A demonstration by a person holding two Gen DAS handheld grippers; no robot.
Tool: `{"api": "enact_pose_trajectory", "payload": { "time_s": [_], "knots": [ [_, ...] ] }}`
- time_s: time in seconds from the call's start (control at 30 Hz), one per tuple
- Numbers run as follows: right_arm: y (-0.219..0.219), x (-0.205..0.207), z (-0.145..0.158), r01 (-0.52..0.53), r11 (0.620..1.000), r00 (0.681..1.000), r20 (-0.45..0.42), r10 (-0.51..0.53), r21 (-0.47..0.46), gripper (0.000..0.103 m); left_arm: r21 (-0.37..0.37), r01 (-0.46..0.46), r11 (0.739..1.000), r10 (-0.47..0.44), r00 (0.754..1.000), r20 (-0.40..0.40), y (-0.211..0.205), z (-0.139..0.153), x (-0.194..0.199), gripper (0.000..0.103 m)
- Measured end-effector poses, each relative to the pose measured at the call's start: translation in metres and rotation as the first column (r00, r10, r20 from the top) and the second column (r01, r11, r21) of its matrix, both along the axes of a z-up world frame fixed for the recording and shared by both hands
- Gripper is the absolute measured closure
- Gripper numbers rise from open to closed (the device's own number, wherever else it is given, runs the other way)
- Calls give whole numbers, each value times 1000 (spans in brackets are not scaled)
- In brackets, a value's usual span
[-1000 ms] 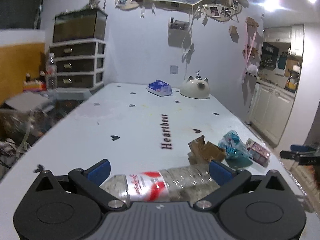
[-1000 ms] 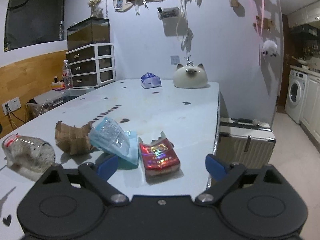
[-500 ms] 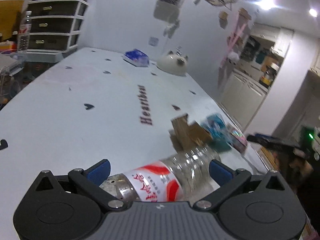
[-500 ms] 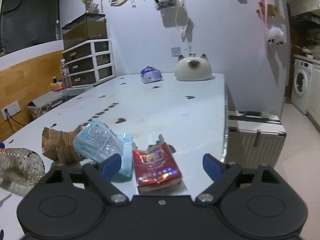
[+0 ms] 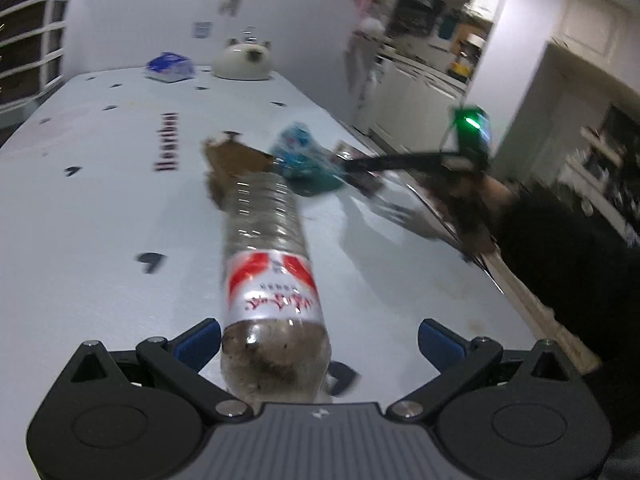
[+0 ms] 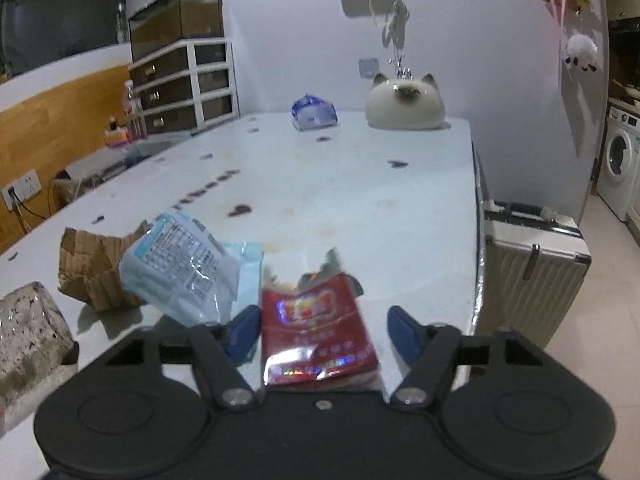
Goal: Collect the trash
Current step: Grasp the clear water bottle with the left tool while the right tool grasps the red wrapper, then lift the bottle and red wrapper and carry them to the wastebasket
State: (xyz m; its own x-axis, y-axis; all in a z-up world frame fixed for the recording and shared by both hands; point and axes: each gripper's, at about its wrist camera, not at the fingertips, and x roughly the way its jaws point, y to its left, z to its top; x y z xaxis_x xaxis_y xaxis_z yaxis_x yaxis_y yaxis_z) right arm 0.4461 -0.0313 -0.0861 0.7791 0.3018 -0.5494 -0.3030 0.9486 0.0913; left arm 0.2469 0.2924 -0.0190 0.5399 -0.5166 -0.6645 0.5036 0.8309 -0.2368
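Left wrist view showed the left gripper (image 5: 318, 340) low over a white table (image 5: 100, 220) printed with small dark hearts, its blue-padded jaws spread wide. A crushed clear plastic bottle with a red-and-white label (image 5: 268, 264) lay lengthwise between them, its base touching the left pad and clear of the right one, so nothing was clamped. Just beyond the bottle's far end sat a torn piece of brown cardboard (image 5: 234, 156) and, beside it, a crumpled teal plastic wrapper (image 5: 304, 160). At the table's right edge the right gripper (image 5: 360, 166) reached in, blurred, held by a hand in a dark sleeve (image 5: 560, 248).

From the right wrist view, the right gripper (image 6: 318, 330) had just been closing, though its jaws stood apart around a flattened red foil packet (image 6: 316, 332). The left pad sat just beside the packet's edge; the right pad was clear of it. The teal wrapper (image 6: 184, 268) lay touching the packet's left side, the cardboard (image 6: 90, 268) further left, and the bottle's end (image 6: 28, 324) at the frame's edge. A white cat-shaped ornament (image 6: 404, 106) and a blue-and-white bag (image 6: 314, 112) stood at the table's far end.
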Motion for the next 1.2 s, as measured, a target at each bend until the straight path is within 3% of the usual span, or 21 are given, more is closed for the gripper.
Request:
{"api": "enact_pose_trajectory", "payload": {
  "time_s": [0.07,0.33,0.53,0.63,0.93,1.0,1.2],
  "knots": [
    [4,0,-1,-1,1000,1000,-19,0,-16,48,-2,-2,1000,2,1000,0,-10,-1,-7,0],
    [6,-42,1,3,999,999,-38,-5,-46,49,-13,-220,975,220,975,14,-19,-5,-17,2],
    [8,-100,2,-24,996,999,-37,21,-85,49,-6,-365,931,365,931,-9,-12,-5,-8,19],
    [10,-131,2,-50,993,998,-30,47,-103,49,10,-380,925,380,925,-13,-14,-1,-4,22],
    [17,-193,4,-144,983,990,-27,142,-117,49,204,-320,925,330,944,-17,-52,19,32,24],
    [16,-203,4,-159,982,987,-33,157,-98,49,282,-319,905,334,943,-4,-61,16,39,25],
    [14,-227,4,-212,973,977,-29,210,-96,49,394,-307,867,347,937,-33,-77,7,51,41]
  ]
}}
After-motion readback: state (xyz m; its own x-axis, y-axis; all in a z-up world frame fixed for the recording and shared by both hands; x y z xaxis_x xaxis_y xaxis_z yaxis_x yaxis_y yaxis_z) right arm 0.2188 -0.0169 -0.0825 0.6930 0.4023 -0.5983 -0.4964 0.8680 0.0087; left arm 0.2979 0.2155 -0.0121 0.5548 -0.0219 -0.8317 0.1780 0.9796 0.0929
